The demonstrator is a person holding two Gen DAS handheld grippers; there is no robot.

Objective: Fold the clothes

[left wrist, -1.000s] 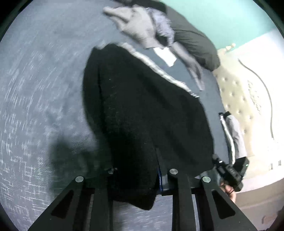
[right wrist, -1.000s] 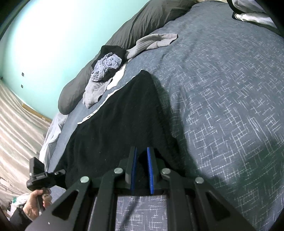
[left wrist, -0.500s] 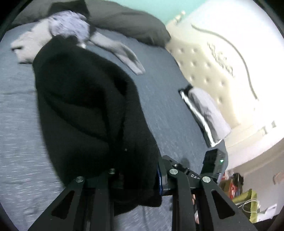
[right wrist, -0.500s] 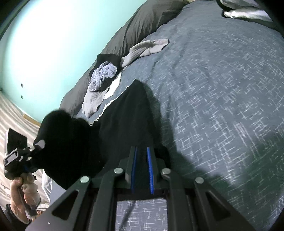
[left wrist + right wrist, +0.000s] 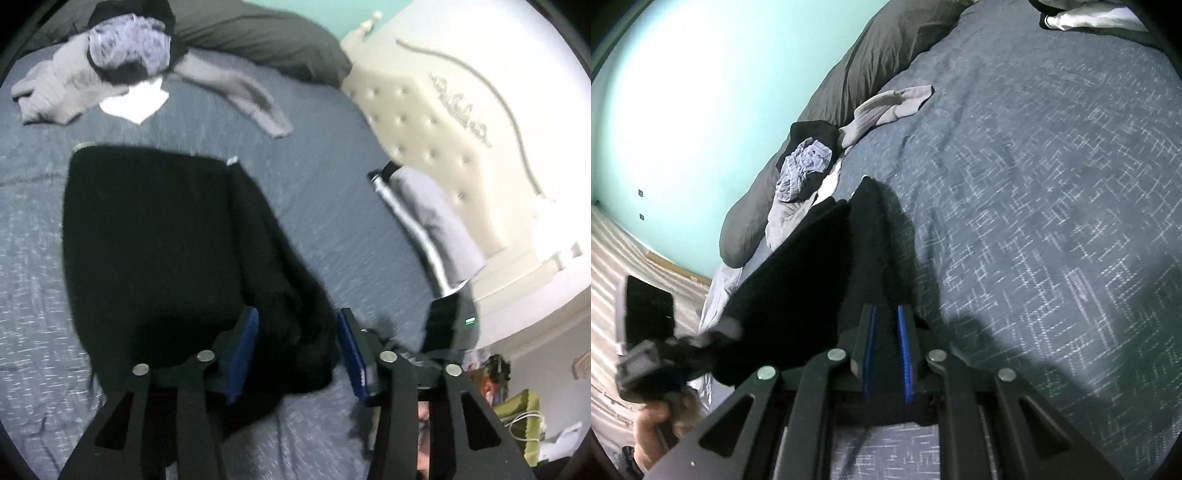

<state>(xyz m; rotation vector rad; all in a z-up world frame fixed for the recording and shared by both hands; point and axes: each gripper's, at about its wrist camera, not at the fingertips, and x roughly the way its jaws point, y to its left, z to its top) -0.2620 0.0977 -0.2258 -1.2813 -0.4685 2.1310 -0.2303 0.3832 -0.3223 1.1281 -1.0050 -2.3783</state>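
On the near part of the bed (image 5: pixel 332 192), the black garment (image 5: pixel 155 236) lies folded over itself. My left gripper (image 5: pixel 297 354) gapes wide above its near edge, probably just letting go; my right gripper (image 5: pixel 885 354) pinches the near right corner, pinning the fold flat.

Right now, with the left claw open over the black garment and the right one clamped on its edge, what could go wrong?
1. The right claw is shut on the black garment; pulling away might drag the fold apart.
2. The open left claw has bunched fabric between its pads; lifting could snag it.
3. The grey clothes pile lies just beyond the garment's far edge, so a push forward may tangle them.
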